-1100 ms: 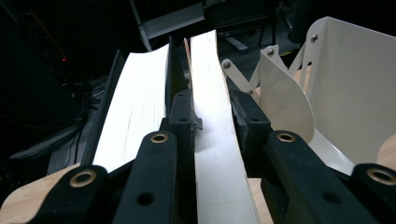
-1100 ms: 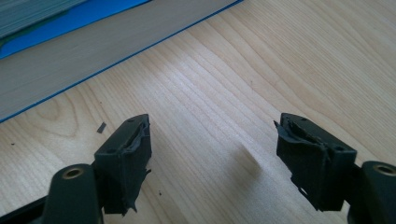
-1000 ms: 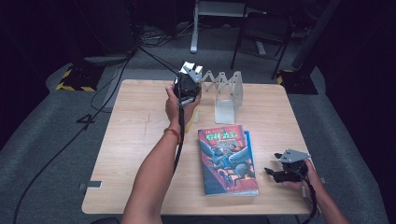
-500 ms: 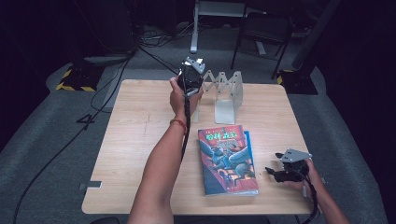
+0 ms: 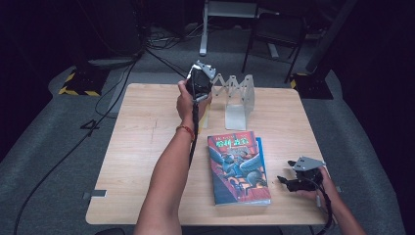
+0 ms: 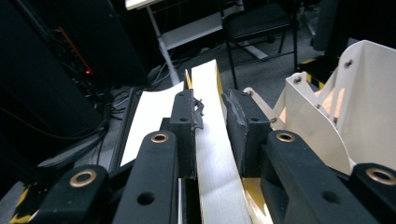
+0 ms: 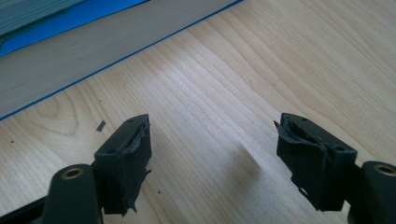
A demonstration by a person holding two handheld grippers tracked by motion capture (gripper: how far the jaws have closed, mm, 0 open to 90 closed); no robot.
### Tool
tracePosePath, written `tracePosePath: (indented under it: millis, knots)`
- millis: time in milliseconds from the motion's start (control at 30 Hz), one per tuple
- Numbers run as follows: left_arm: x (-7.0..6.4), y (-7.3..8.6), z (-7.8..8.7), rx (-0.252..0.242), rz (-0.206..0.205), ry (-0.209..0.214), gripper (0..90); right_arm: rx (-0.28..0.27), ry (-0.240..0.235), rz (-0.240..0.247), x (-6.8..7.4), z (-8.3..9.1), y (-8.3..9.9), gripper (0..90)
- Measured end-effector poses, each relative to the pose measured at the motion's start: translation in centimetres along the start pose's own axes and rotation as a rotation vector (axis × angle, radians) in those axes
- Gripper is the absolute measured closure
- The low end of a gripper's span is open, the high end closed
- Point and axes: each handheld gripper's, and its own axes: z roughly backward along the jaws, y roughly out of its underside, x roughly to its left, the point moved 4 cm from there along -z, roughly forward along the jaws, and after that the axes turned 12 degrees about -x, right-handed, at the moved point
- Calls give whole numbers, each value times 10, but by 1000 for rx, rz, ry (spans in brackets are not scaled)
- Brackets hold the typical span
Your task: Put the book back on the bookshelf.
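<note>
My left gripper [image 5: 199,81] is held up at the far middle of the table, by the left end of a white folding book rack [image 5: 239,100]. In the left gripper view it [image 6: 210,122] is shut on the top edge of a thin yellow-covered book [image 6: 211,158] standing upright, with the rack [image 6: 345,116] just to its right. Below the hand, the thin book [image 5: 203,120] shows as a yellowish strip. My right gripper [image 5: 292,181] rests open near the front right edge, right of a stack of two books [image 5: 238,166]. Its jaws [image 7: 212,140] hold nothing.
The wooden table [image 5: 142,147] has bare room on its left half. The blue bottom book [image 7: 93,21] of the stack lies just beyond the right jaws. A chair and cables stand on the dark floor past the table's far edge.
The left hand and gripper have moved a little farther away and to the right, closer to the rack's left end. The right gripper has stayed put.
</note>
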Motion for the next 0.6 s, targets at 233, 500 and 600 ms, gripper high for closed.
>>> tracePosePath:
  millis: [233,500,600]
  knots:
    - [1,1,5,0,1,35,704,1,-1,-2,0,0,0,266]
    - [3,-3,27,-49,41,88,627,-4,0,3,0,1,-1,266]
    - [4,-3,41,-69,35,118,604,-4,2,-2,0,1,-1,265]
